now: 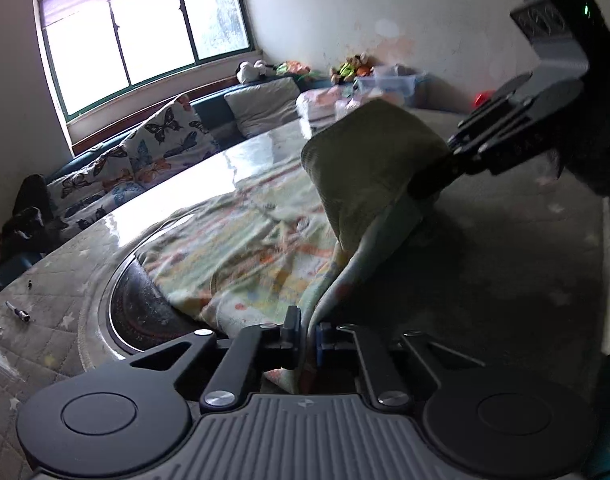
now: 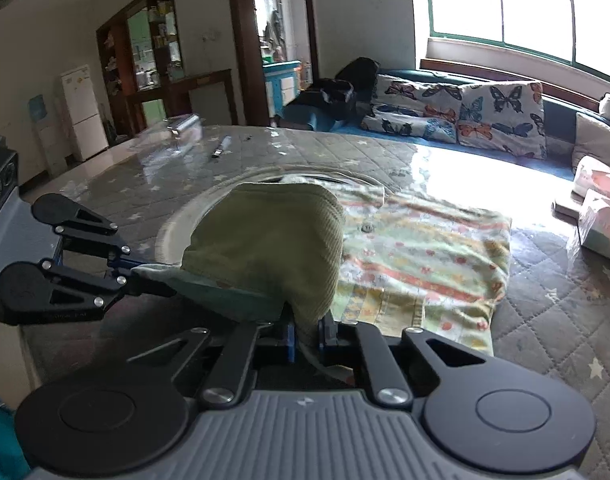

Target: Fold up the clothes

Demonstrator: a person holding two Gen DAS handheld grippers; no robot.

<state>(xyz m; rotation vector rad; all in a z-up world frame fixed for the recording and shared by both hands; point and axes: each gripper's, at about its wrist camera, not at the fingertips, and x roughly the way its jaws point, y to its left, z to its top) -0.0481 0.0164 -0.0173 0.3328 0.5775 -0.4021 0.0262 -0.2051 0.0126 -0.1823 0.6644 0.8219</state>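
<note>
On the quilted table cover, a striped, patterned garment lies partly flat, its olive ribbed hem lifted and arched over the printed part. At six o'clock in the left wrist view, the left gripper has its fingers clamped on the garment's edge, the cloth running up between the blue pads. At six o'clock in the right wrist view, the right gripper is likewise closed on the olive hem. Each camera catches the other tool: the right gripper enters the left view from two o'clock, pinching the raised hem, while the left gripper appears at nine o'clock in the right view, holding a pale green edge.

Only the left view shows soft toys along the far wall at one o'clock. Only the right view shows a white fridge at ten o'clock and a doorway at twelve. Both show the butterfly cushions and the window.
</note>
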